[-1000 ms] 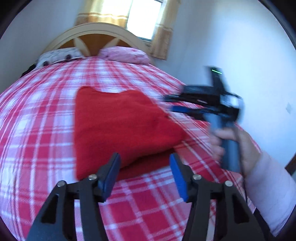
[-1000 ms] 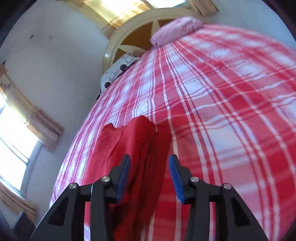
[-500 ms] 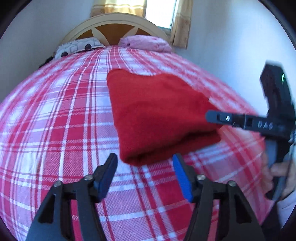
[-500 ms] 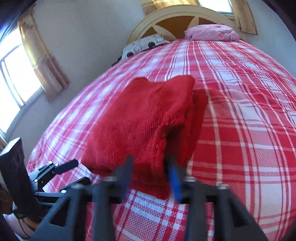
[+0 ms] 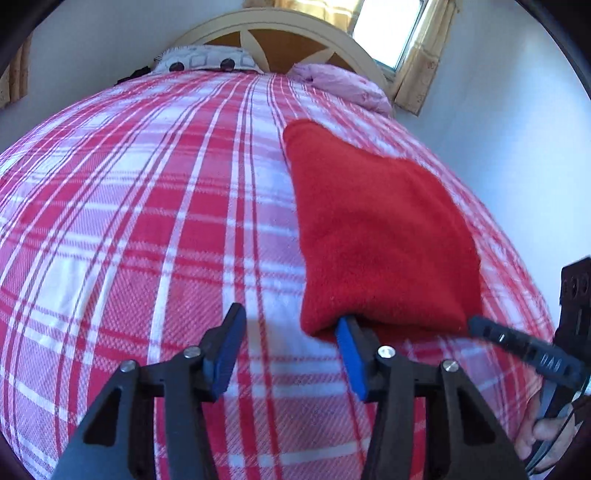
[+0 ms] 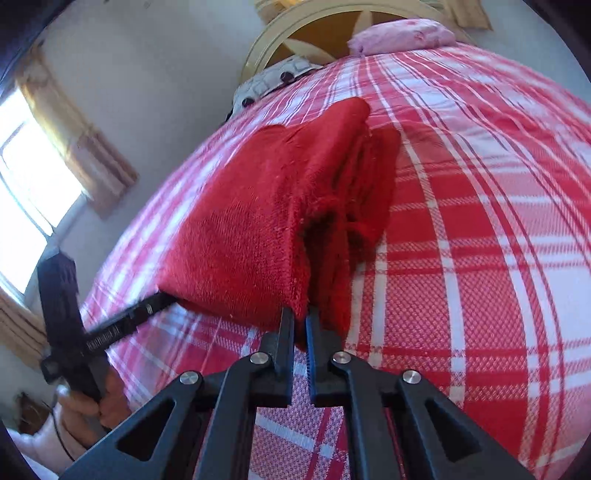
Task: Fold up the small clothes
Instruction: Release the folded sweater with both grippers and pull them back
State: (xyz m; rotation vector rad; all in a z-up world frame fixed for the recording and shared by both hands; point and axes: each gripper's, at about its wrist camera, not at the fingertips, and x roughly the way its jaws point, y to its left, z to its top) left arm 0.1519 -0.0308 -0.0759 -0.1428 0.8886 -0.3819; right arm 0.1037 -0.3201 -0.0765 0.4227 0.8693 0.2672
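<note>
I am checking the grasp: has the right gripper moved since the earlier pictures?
Yes. The right gripper came in to the red cloth's near corner on the bed, jaws now shut on it.

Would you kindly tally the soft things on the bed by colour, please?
Red: 1, the folded garment
Pink: 1, the pillow
White with dark spots: 1, the pillow
Red and white plaid: 1, the bedspread
Total: 4
</note>
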